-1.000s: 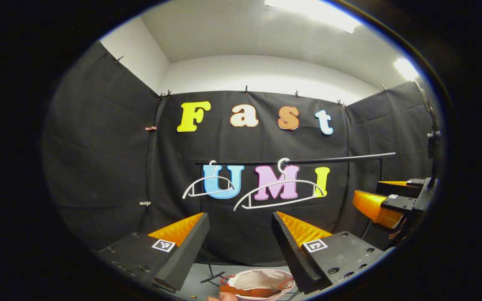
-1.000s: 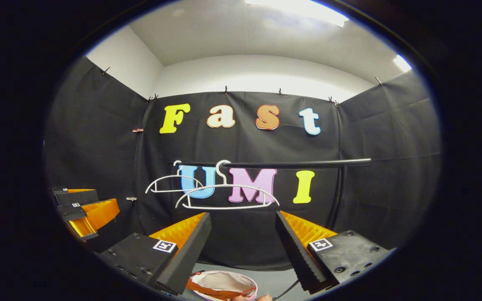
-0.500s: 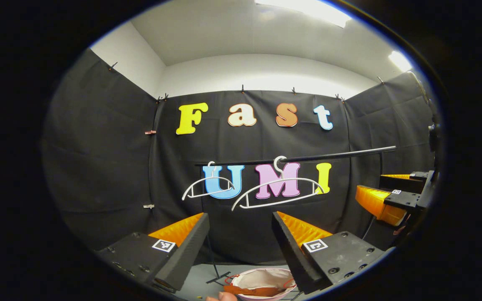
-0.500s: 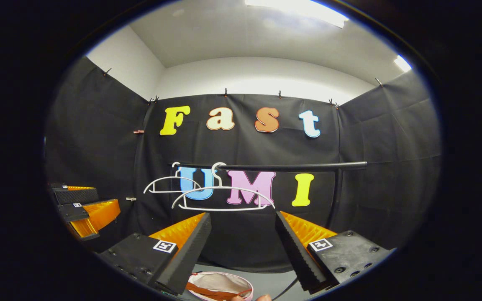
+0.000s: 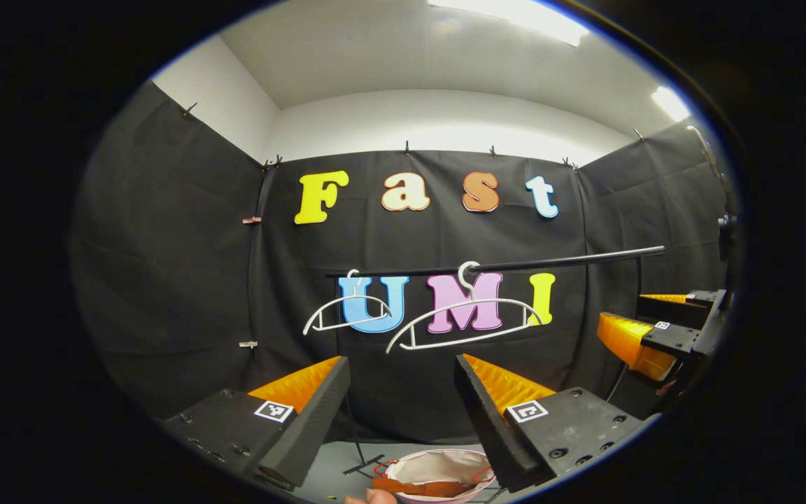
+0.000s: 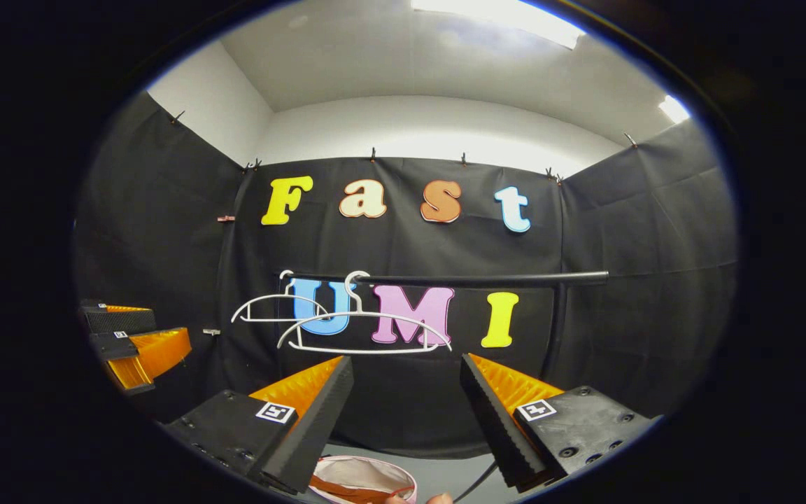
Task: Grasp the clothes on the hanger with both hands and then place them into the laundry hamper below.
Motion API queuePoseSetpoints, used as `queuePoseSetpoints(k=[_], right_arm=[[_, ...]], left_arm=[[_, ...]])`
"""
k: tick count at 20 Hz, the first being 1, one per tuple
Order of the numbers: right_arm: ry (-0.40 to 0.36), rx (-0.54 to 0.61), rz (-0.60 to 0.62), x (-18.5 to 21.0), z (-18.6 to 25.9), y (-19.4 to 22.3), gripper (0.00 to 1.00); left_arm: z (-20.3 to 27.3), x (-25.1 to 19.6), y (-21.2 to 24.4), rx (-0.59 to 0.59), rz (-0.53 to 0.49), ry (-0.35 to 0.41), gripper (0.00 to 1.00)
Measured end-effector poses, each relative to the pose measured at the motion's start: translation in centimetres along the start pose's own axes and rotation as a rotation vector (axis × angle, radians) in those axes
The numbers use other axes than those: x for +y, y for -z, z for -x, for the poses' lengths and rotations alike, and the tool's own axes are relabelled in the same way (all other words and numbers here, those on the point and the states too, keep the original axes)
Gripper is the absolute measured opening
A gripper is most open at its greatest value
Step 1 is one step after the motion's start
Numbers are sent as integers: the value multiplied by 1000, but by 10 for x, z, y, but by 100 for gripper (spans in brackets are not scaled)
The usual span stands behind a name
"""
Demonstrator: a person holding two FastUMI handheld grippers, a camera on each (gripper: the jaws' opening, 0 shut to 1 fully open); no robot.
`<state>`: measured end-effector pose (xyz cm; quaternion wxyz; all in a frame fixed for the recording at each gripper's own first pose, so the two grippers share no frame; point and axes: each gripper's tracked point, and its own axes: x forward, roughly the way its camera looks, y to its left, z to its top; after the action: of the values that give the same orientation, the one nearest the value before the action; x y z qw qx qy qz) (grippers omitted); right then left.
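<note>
Two bare white hangers hang on a black rail (image 5: 571, 260): a nearer hanger (image 5: 466, 302) and a farther hanger (image 5: 347, 299). In the right gripper view they are the nearer hanger (image 6: 364, 315) and the farther hanger (image 6: 273, 297). Below, a pale round hamper (image 5: 438, 456) holds an orange-brown garment (image 5: 417, 486); the hamper (image 6: 375, 462) and garment (image 6: 333, 487) also show in the right gripper view. My left gripper (image 5: 401, 360) is open and holds nothing, level with the rail's lower space. My right gripper (image 6: 403, 360) is open too. Each sees the other off to its side: right gripper (image 5: 618, 313), left gripper (image 6: 168, 329).
The rail's thin stand foot (image 5: 361, 463) rests on the grey floor beside the hamper. A dark cable (image 6: 476, 479) runs along the floor right of the hamper. A fingertip (image 5: 368, 496) shows at the bottom edge. Black cloth walls close in on three sides.
The hangers have slid slightly left in the right gripper view as that gripper drifted. In the left gripper view the right gripper sits a little higher. Both stay open.
</note>
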<state>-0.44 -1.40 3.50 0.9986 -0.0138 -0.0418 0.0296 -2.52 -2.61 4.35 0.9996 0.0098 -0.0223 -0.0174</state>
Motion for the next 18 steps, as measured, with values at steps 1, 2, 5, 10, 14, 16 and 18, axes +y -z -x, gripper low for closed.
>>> queuePoseSetpoints(k=[1, 2, 5, 10, 14, 16, 18], right_arm=[[2, 4, 2, 1, 0, 1, 99], [3, 5, 5, 0, -1, 2, 99], [11, 2, 10, -4, -1, 0, 99], [13, -2, 9, -4, -1, 1, 99], [12, -4, 10, -4, 0, 0, 99], [13, -5, 16, -5, 0, 0, 99], [12, -3, 15, -3, 0, 0, 99]], left_arm=[[0, 1, 2, 2, 0, -2, 95], [0, 1, 2, 1, 0, -2, 95], [-2, 2, 2, 4, -5, 1, 95], [-3, -1, 1, -1, 5, 11, 95], [-4, -1, 3, 5, 1, 10, 95], [-4, -2, 3, 4, 9, 13, 92], [-4, -1, 3, 4, 11, 11, 95]])
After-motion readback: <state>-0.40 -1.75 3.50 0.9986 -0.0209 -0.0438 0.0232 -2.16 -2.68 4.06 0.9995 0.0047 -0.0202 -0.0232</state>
